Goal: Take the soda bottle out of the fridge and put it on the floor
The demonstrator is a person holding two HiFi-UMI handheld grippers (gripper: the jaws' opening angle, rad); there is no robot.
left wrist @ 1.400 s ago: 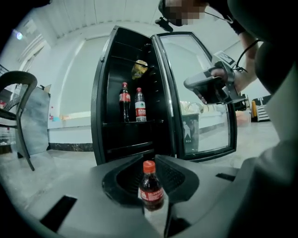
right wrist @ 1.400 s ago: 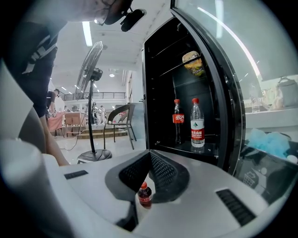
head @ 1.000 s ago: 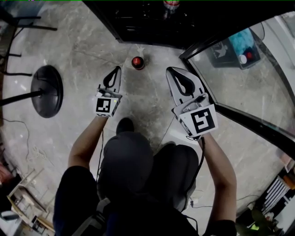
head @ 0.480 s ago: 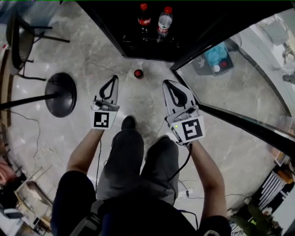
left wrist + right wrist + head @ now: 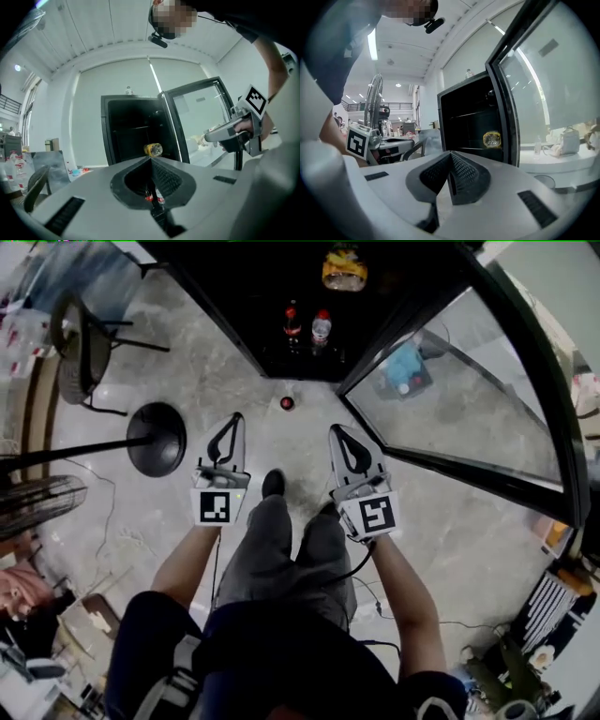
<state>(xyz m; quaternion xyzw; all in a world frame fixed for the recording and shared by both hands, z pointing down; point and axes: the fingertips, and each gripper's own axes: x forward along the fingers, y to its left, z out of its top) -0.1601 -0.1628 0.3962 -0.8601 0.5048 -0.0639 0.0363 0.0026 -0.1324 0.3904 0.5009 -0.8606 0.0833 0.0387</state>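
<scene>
soda bottle point(image 5: 287, 403) | upright on floor point(image 5: 187, 362), just outside open fridge point(image 5: 216, 277) | I read left gripper point(image 5: 238, 416), right gripper point(image 5: 334, 428) pressed together, empty | placement looks done; nothing left

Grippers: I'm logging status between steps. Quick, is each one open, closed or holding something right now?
Left gripper: closed, holding nothing.
Right gripper: closed, holding nothing.
</scene>
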